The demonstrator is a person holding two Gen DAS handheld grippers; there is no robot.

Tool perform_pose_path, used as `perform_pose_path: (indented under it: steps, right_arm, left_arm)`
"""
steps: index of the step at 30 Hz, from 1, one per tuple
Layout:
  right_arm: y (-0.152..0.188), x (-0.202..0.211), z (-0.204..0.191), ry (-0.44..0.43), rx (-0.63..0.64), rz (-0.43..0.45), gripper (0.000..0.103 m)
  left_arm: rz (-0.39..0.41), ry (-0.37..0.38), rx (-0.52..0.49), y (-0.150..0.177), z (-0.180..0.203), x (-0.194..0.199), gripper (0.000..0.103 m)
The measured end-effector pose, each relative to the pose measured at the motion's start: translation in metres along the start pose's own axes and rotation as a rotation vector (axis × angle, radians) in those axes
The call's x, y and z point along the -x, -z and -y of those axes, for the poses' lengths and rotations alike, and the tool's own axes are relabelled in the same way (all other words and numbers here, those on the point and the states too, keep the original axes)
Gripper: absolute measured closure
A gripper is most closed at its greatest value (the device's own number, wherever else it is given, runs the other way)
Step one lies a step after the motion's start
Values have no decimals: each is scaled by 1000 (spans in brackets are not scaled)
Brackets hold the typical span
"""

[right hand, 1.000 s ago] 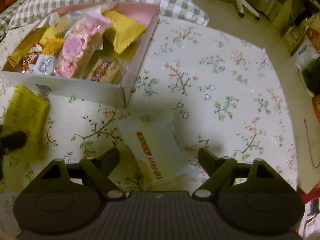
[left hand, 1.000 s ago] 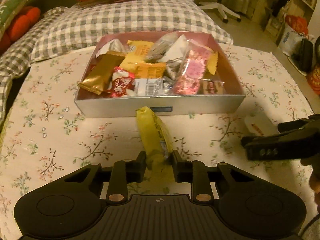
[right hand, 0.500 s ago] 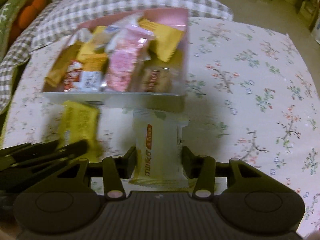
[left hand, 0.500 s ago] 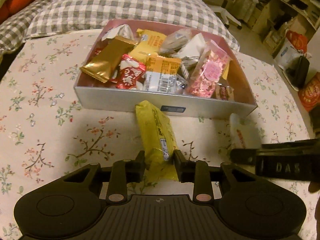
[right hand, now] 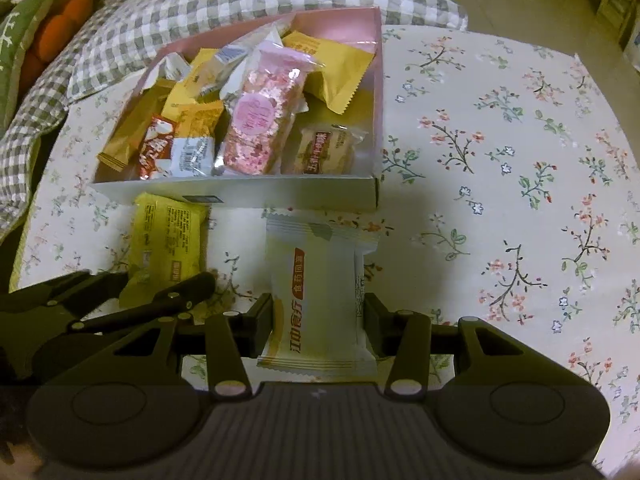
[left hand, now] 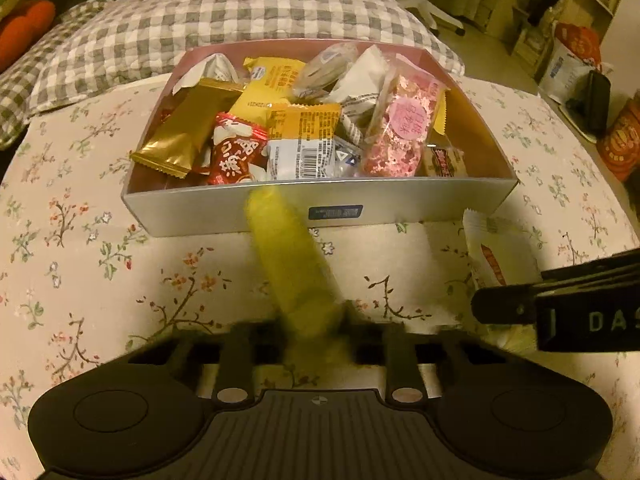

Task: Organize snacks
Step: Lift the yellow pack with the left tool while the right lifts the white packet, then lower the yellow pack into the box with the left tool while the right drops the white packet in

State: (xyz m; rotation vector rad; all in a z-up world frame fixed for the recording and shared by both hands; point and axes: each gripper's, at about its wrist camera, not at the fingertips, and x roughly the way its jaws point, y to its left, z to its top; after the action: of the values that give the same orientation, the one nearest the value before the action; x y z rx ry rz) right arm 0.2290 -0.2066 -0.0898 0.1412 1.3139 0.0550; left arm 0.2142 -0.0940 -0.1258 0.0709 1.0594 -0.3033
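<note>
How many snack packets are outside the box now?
2. The yellow packet sits between the closing left gripper jaws; the white packet is clamped by the right gripper. Both lie before the box. None seems hidden.

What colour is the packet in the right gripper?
White wrapper with an orange stripe; clearest in the right wrist view.

A cream tablecloth is printed with small sprigs in green, pink and brown. At the far side, a grey-and-white checked quilt is seen. The box is silver-grey outside and pink inside. A yellow packet and a white packet with an orange band are shown near it. Inside, gold, red-and-white and pink-speckled wrappers are seen.
</note>
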Motion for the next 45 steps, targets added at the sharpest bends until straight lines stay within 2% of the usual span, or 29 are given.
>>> perform_pose_path:
  steps: [12,25,40,45]
  right_arm:
    - [0,12,2,-36,-23,23,59]
    - [8,22,-5,-75,-9,40,59]
    - [4,47,-6,-142,-45,125,59]
    - [-3,56,2,-144,-84,189,59]
  left_arm:
    - [-4,62,-5,4,-6,16,86]
    - [8,75,-41,10,11,42,86]
    - [78,98,-1,-9,-9,73,86]
    - [148,34,-3,-26,-25,85,86]
